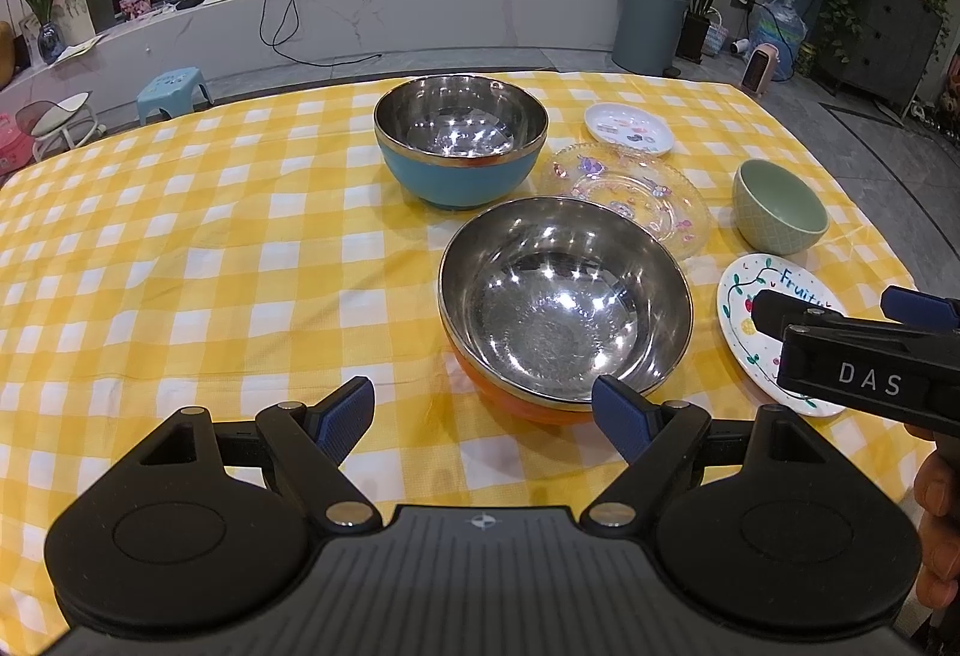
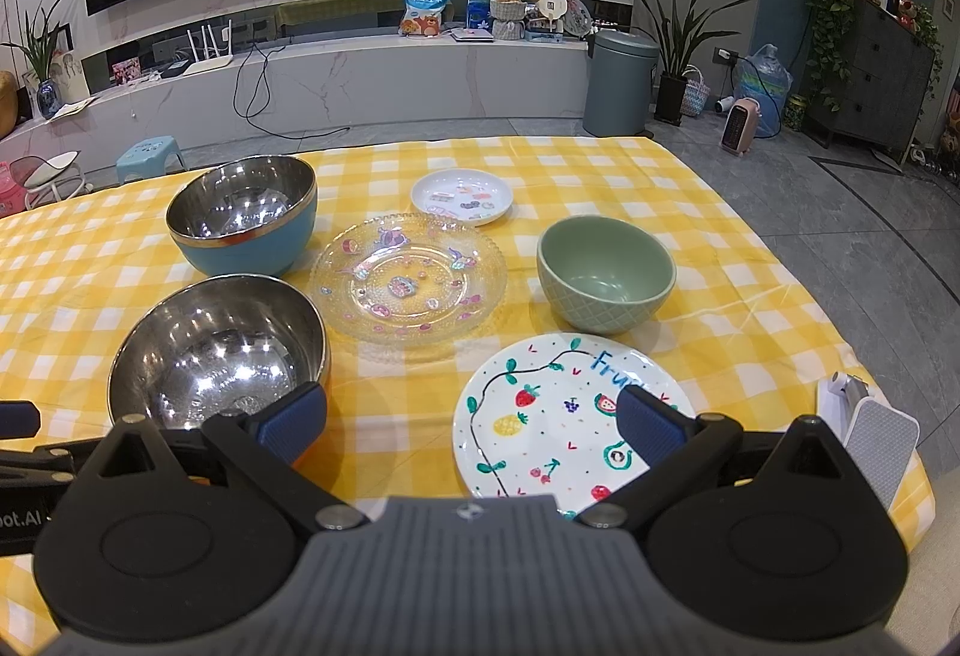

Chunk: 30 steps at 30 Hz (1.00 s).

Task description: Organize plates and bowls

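- Six dishes lie loose on the yellow checked tablecloth (image 2: 690, 188), none stacked yet, so the sorting looks barely begun.
- Three are bowls: the orange-based steel bowl (image 1: 564, 308) nearest, the blue-based steel bowl (image 1: 461, 140) behind it, and the green bowl (image 2: 606, 272) apart to the right.
- Three are plates: the fruit-painted plate (image 2: 558, 416) near the front edge, the clear glass plate (image 2: 411, 281) in the middle, and the small white plate (image 2: 462, 197) farthest back.
- The left gripper (image 1: 483, 416) hangs wide open, empty, just before the orange-based bowl's near rim, likely lined up to take that rim.
- The right gripper (image 2: 471, 425) is also spread wide, holding nothing, poised over the fruit-painted plate.
- Each tool facing its own kind suggests bowls nest left and plates pile right.
- A white device (image 2: 870, 434) sits at the table's right edge, clear of the dishes.
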{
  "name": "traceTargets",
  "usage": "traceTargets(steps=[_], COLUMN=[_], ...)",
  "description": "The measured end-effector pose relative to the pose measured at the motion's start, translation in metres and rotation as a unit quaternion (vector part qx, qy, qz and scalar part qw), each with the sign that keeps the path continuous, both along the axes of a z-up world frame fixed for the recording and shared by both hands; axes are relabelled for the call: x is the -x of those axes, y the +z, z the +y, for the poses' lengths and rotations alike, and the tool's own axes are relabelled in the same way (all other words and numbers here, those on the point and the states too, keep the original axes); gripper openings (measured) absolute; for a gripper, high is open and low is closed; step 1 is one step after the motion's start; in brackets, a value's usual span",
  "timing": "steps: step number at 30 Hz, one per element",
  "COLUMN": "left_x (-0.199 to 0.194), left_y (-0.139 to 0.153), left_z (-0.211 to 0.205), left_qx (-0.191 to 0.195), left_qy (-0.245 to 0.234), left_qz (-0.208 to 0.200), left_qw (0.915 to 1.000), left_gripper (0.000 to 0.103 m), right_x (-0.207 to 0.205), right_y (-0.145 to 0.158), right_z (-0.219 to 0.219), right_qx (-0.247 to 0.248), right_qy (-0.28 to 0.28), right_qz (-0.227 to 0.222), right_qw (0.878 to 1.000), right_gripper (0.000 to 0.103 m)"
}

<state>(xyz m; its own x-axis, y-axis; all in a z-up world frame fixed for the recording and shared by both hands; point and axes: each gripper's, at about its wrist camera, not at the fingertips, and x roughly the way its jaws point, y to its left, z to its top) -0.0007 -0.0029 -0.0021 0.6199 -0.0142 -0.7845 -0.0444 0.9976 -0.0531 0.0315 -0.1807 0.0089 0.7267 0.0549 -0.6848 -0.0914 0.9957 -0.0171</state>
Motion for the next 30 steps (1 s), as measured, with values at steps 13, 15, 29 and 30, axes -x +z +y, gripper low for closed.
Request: traceTargets(steps=[13, 15, 29, 30], left_x=[-0.001, -0.002, -0.025, -0.028], left_y=[0.0, 0.001, -0.009, -0.012], left_z=[0.003, 0.004, 0.02, 0.021], left_qx=[0.011, 0.013, 0.051, 0.056], left_qy=[0.0, 0.0, 0.027, 0.027], left_qz=[-0.003, -0.007, -0.006, 0.002], left_qw=[0.9999, 0.9999, 0.9983, 0.9981], left_gripper=[0.096, 0.096, 0.084, 0.084], right_x=[-0.001, 0.0, -0.022, -0.025], right_y=[-0.005, -0.001, -0.003, -0.004], right_z=[0.0, 0.001, 0.013, 0.013], right_qx=[-0.009, -0.014, -0.085, -0.091], right_qy=[0.012, 0.014, 0.025, 0.027], right_qz=[0.002, 0.002, 0.038, 0.046], right_qw=[1.0, 1.0, 0.995, 0.994], right_gripper=[0.1, 0.1, 0.098, 0.095])
